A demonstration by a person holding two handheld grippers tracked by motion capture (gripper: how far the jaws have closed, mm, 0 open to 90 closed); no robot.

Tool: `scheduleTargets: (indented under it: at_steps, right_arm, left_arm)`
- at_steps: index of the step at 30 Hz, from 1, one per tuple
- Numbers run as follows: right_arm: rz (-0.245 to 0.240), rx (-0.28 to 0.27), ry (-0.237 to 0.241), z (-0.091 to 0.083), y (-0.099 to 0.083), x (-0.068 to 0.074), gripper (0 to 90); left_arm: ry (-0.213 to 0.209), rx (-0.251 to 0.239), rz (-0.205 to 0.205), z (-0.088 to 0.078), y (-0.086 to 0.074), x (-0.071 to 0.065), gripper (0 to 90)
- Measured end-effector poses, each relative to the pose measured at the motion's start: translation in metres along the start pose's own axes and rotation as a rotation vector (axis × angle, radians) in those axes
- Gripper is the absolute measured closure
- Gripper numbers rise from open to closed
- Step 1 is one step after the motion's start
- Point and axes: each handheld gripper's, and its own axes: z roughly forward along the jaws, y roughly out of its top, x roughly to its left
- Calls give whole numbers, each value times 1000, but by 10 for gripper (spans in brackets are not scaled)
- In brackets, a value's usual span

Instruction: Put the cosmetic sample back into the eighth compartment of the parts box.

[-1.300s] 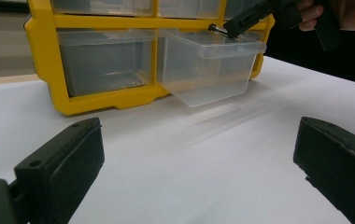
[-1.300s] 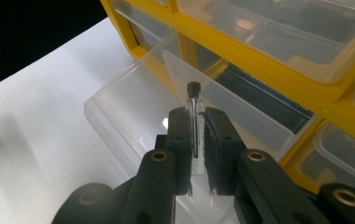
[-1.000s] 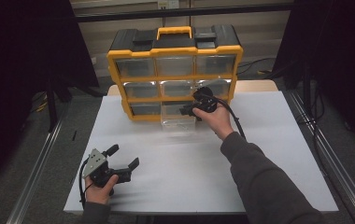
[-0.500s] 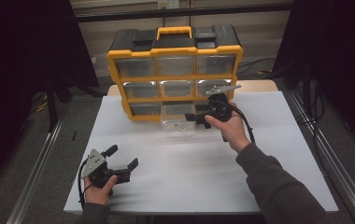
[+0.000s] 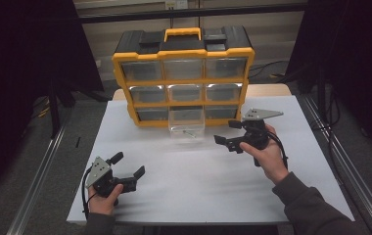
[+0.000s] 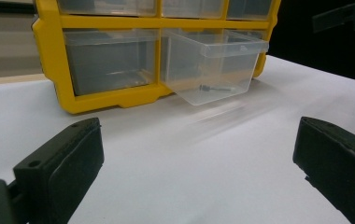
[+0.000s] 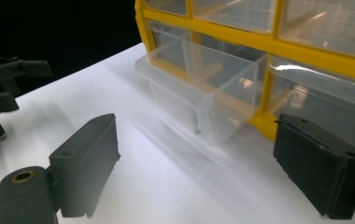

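My left gripper sits low at the near left of the white table, jaws spread wide, nothing between them. Through its camera the two pads frame bare tabletop.

Centre, at the far edge: yellow-and-black organizer standing upright, three rows of clear drawers. The bottom middle drawer is pulled out toward me, front tipped slightly down onto the table. One small dark screw lies on its floor.

Right: my right gripper is held above the table, just right of the open drawer and apart from it, jaws released and wide, gripping nothing. In the right gripper view the drawer sits between and beyond the pads.
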Motion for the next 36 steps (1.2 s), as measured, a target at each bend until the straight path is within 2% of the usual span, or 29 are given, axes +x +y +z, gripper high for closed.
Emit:
scheduleTargets:
  at_steps: [2,6,11,14,16,21,30,36]
  right_arm:
    - [3,-25,-9,-9,-7,0,115]
    - [0,-41,-36,-25,-21,-1,98]
    - [-3,-64,-58,-41,-33,-3,86]
    - [3,-74,-65,-49,-42,-3,80]
    - [12,-81,-68,-54,-48,-4,78]
    - [14,-94,-89,-65,-61,-7,71]
    - [11,-115,-119,-83,-81,-11,64]
    - [6,-135,-156,-92,-101,-12,66]
  left_arm:
    - [-2,7,4,0,0,0,18]
    - [-1,6,3,0,0,0,18]
    - [4,-4,-16,0,0,-1,18]
    - [6,-1,-14,0,0,-1,18]
    - [-5,7,4,0,0,1,18]
    - [3,2,-4,0,0,0,18]
    - [-1,10,15,0,0,1,18]
    - [-3,5,2,2,-1,0,18]
